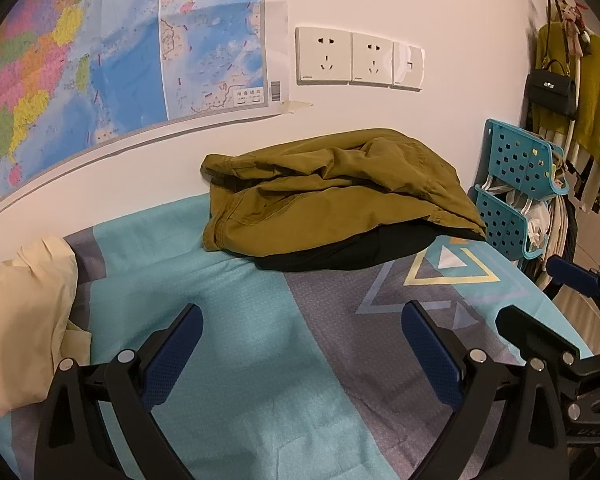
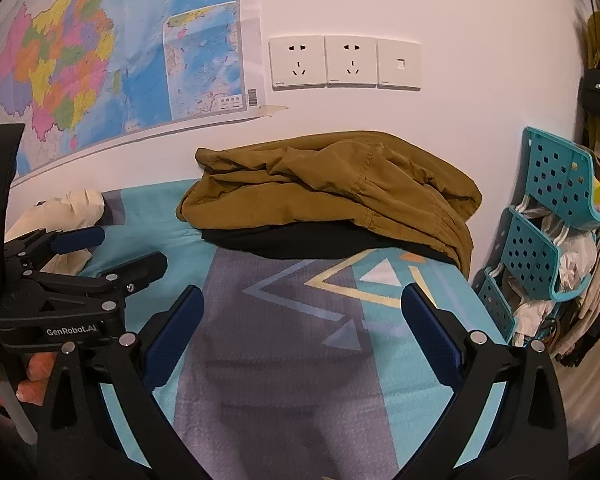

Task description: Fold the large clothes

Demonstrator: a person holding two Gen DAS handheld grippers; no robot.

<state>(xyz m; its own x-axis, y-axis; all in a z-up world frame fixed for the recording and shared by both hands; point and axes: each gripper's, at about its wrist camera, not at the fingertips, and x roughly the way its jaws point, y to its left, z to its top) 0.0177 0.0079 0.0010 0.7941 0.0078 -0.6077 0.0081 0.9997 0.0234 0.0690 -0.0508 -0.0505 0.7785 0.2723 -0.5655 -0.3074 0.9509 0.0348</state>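
Fingers: my left gripper [image 1: 300,354] and right gripper [image 2: 302,342] are both spread wide and hold nothing, side by side above the bed.
Sheet: the patterned bedsheet [image 1: 236,360] under my fingers lies bare, I judge as room for folding.
Clothes: the olive jacket [image 1: 332,196] lies crumpled on a black garment [image 1: 352,250] against the wall, well ahead of me, untouched.
Aside: a cream garment [image 1: 24,320] is heaped to the left.
Next: probably reaching forward for the jacket.

Bedroom: bed [image 1: 260,360], wall map [image 1: 80,60], hanging clothes [image 1: 596,120].
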